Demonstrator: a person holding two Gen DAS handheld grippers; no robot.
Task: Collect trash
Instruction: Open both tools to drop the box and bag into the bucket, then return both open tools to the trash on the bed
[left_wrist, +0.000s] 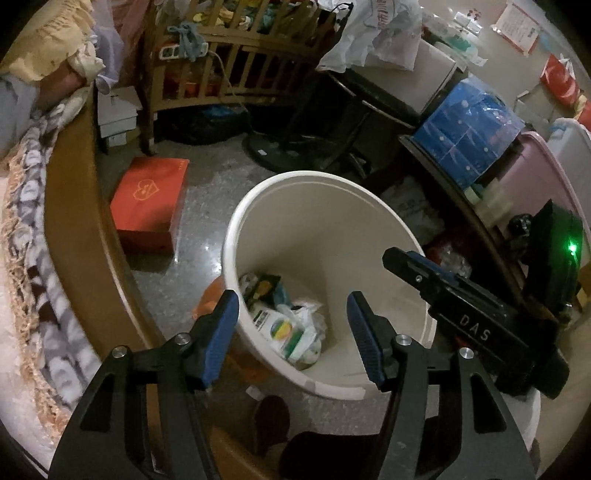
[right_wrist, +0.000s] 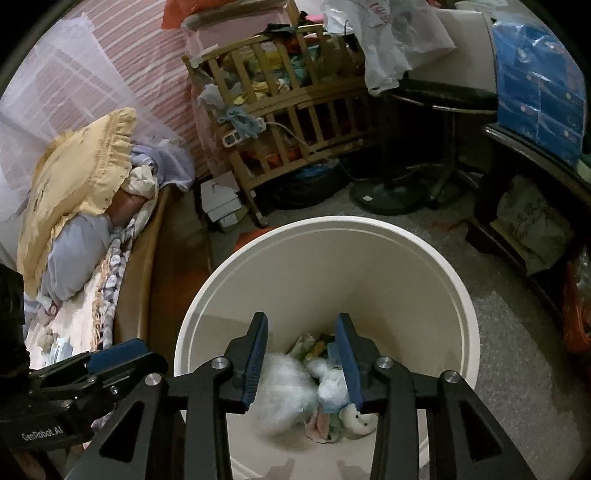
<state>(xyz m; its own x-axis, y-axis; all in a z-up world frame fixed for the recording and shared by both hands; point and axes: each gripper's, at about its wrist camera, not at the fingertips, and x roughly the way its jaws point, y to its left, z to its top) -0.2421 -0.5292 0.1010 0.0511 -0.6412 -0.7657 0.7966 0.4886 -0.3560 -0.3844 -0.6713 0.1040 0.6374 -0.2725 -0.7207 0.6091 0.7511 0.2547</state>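
A white round trash bin (left_wrist: 325, 206) stands on the grey floor; it also shows in the right wrist view (right_wrist: 332, 236). Several pieces of trash (left_wrist: 291, 321) lie at its bottom: wrappers, a white plastic bag and crumpled tissue (right_wrist: 288, 391). My left gripper (left_wrist: 290, 332) is open and empty, above the bin's near rim. My right gripper (right_wrist: 301, 360) is open and empty, right over the bin's mouth above the tissue. The right gripper also shows in the left wrist view (left_wrist: 461, 299), at the bin's right side. The left gripper shows in the right wrist view (right_wrist: 110, 362), left of the bin.
A bed with a brown frame (left_wrist: 74, 206) and bedding lies to the left. A red box (left_wrist: 149, 201) sits on the floor beside it. A wooden crib (left_wrist: 236, 59), a fan base (left_wrist: 280, 151) and a dark shelf with blue packs (left_wrist: 469, 133) stand behind the bin.
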